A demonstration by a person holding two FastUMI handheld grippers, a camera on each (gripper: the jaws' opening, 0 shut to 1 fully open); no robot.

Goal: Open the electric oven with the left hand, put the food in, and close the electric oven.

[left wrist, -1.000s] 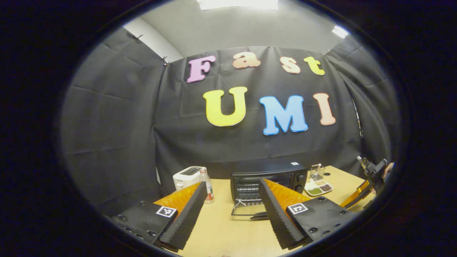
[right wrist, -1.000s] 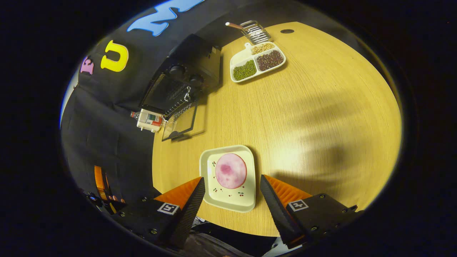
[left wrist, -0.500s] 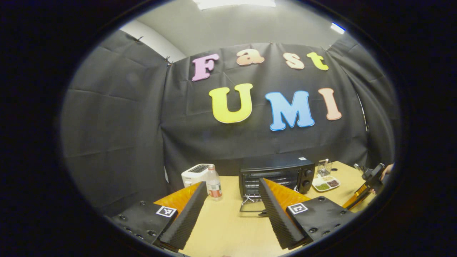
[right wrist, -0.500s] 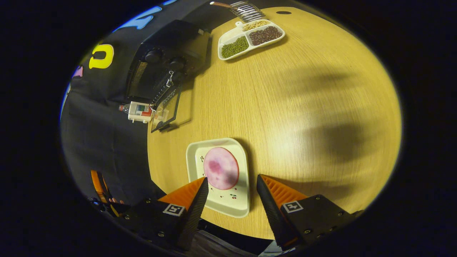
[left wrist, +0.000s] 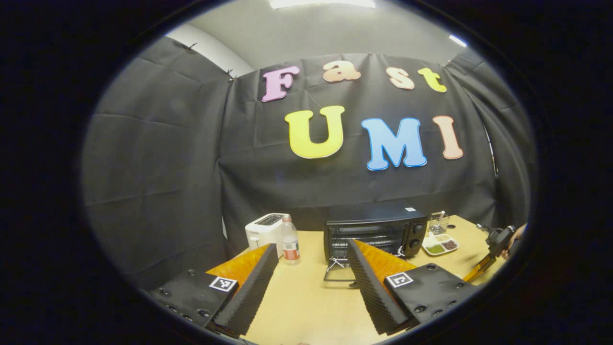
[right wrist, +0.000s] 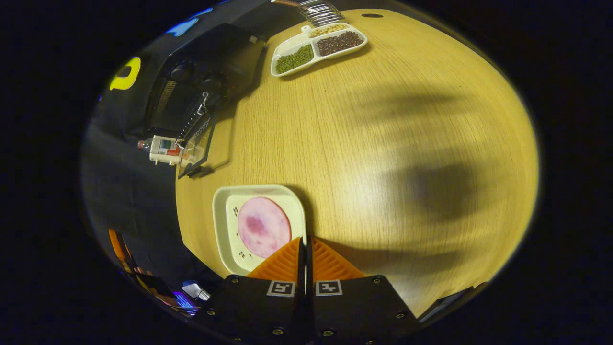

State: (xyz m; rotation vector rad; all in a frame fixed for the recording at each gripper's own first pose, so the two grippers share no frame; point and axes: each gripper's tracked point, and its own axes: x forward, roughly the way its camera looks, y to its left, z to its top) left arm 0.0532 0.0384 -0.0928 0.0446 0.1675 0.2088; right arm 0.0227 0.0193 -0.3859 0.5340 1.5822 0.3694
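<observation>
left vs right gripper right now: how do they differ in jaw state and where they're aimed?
The left gripper has its jaws spread wide with nothing between them; the right gripper has its jaws closed together at the plate edge, though a grip on the rim can't be confirmed. The left looks level across the table toward the open oven; the right looks down onto the table. Both carry square markers.

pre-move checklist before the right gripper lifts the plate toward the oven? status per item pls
1. Oven door down: ok.
2. Right gripper closed at the plate edge: ok; whether the rim is really pinched: cannot tell.
3. Food lying on the plate: ok.
4. Left gripper open, back from the oven front: ok.
5. Bottle standing left of the oven, off the door: ok.
6. Rack inside free: cannot tell.
</observation>
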